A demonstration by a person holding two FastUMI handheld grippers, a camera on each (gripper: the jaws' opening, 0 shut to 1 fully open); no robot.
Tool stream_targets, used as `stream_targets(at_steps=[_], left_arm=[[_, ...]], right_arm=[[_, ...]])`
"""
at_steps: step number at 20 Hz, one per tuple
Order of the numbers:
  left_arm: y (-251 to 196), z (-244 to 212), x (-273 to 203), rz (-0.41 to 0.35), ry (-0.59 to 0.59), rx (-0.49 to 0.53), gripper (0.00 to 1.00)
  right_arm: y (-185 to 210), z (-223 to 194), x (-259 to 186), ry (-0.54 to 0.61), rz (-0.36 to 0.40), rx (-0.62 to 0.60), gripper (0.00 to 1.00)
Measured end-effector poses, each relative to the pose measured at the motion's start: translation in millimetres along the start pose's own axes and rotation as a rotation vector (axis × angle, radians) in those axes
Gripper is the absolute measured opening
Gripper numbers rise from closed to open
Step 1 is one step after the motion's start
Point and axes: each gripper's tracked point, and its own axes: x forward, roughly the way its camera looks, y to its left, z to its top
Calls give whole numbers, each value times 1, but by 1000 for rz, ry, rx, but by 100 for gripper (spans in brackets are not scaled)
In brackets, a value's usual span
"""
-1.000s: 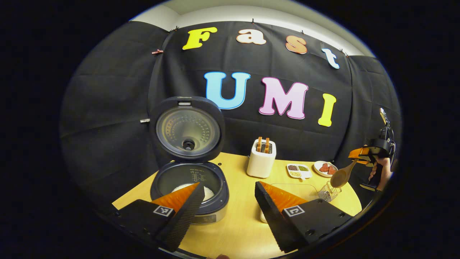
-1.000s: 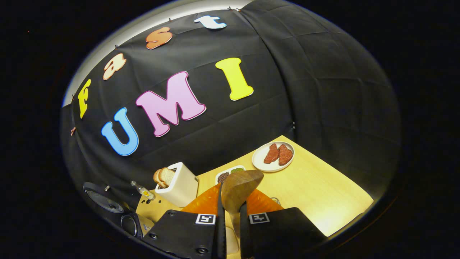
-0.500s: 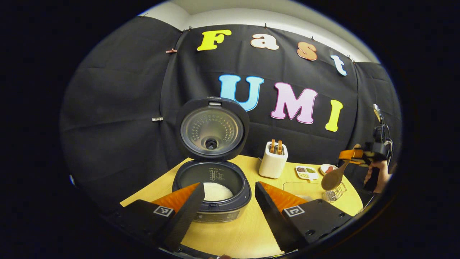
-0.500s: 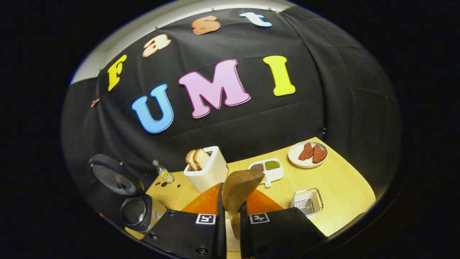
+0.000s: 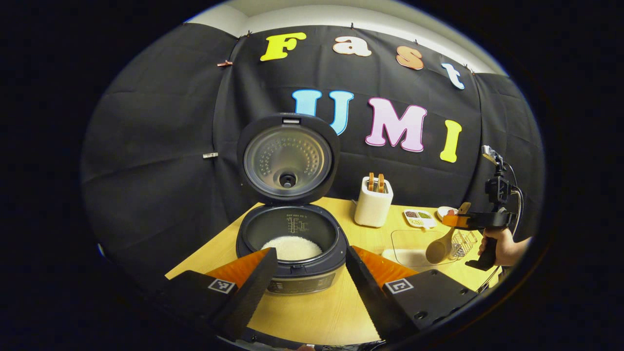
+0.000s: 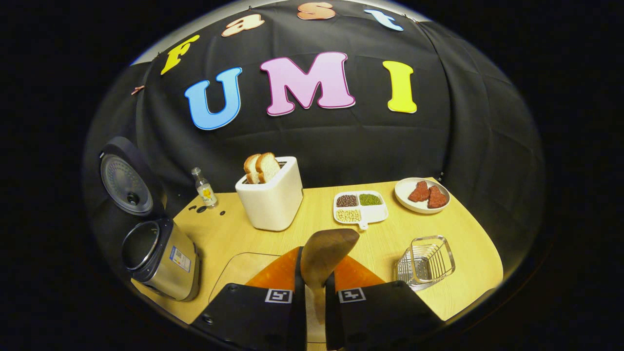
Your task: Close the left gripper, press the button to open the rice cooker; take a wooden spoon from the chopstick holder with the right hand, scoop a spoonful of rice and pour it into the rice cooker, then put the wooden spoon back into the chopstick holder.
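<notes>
Counted 1 rice cooker [image 5: 291,243], lid up, rice inside; 1 toaster [image 6: 270,197] with 2 bread slices [image 6: 261,167]; 1 chopstick holder [image 6: 426,262]. Right gripper [image 6: 314,292] clamped on 1 wooden spoon [image 6: 324,256]. Left gripper [image 5: 312,287] spread wide, before cooker.

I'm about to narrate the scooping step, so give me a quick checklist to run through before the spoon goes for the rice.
1. Rice cooker lid up: ok, it stands open.
2. Wooden spoon held by the right tongs: ok, both fingers press its handle.
3. Spoon bowl empty: cannot tell, its hollow faces away.
4. Clear rice container near the spoon: ok, just under it.
5. Left tongs out of the way: ok, open, holding nothing, in front of the cooker.
6. Chopstick holder upright for the return: ok.
</notes>
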Motion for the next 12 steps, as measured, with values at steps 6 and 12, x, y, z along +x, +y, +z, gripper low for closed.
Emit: stream_targets(at_steps=[6, 12], left_arm=[[14, -8, 2, 21, 25, -25, 96], [25, -9, 1, 25, 19, -50, 96]], right_arm=[[15, -32, 2, 57, -34, 212, 19], [51, -39, 4, 138, 29, 343, 19]])
